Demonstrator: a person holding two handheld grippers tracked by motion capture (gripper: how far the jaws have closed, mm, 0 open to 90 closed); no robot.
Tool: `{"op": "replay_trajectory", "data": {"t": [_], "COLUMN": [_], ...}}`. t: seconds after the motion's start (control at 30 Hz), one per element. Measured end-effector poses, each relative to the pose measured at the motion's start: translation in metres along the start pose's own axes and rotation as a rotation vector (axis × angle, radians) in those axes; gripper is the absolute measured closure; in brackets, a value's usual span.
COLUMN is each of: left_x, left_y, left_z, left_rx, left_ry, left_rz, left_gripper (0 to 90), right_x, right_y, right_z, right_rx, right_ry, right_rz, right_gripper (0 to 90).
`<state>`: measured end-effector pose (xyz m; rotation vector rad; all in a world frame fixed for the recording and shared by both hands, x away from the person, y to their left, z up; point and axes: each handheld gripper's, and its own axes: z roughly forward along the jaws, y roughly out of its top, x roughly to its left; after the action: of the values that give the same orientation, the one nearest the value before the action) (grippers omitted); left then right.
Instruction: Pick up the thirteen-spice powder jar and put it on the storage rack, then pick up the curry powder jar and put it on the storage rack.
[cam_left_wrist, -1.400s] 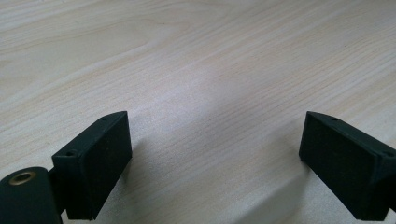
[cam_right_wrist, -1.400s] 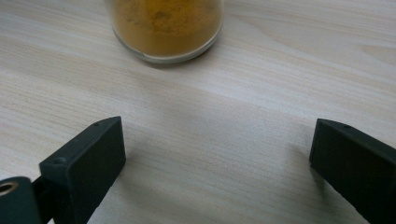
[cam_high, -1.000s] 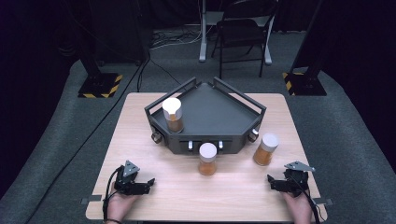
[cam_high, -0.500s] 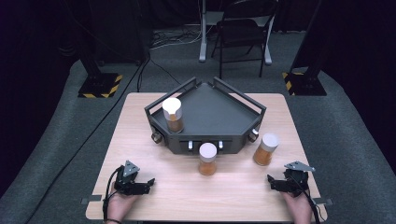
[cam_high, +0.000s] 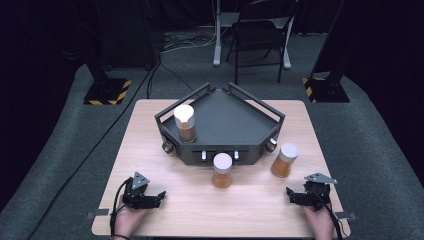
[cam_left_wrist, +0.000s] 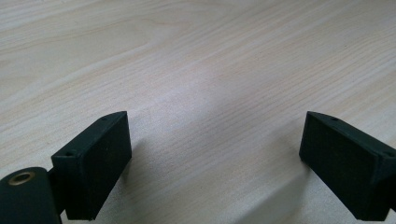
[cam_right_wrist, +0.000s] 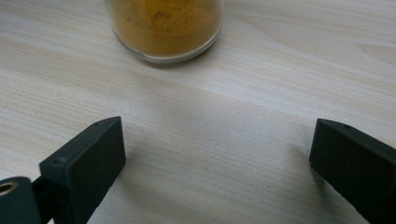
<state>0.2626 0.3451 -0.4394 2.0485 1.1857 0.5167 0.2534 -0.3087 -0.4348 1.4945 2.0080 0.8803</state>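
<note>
Three jars of orange powder with white lids stand in the high view. One jar (cam_high: 185, 122) sits on the left of the dark five-sided tray (cam_high: 235, 120). A second jar (cam_high: 222, 170) stands on the table in front of the tray, and a third jar (cam_high: 284, 160) stands at the front right. My left gripper (cam_high: 159, 199) rests open on the table near the front left edge, with bare wood between its jaws (cam_left_wrist: 215, 154). At the front right my right gripper (cam_high: 291, 195) is open too, and the base of a jar (cam_right_wrist: 166, 25) lies just beyond its jaws.
The wooden table (cam_high: 150, 135) stands on grey carpet. A folding chair (cam_high: 260, 35) and black stands with striped bases (cam_high: 107, 92) are behind it. The tray has knobs and buttons on its front face (cam_high: 220, 156).
</note>
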Motion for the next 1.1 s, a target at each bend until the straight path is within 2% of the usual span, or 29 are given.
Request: {"op": "replay_trajectory", "data": {"t": [1.1], "left_x": [0.0004], "left_y": [0.0008], "left_z": [0.0006], "left_rx": [0.004], "left_ry": [0.003], "left_rz": [0.0], "left_gripper": [7.5], "right_x": [0.0004], "right_y": [-0.0001], "right_z": [-0.0001], "right_rx": [-0.001], "right_ry": [-0.002], "right_rz": [0.001], "right_gripper": [2.9]}}
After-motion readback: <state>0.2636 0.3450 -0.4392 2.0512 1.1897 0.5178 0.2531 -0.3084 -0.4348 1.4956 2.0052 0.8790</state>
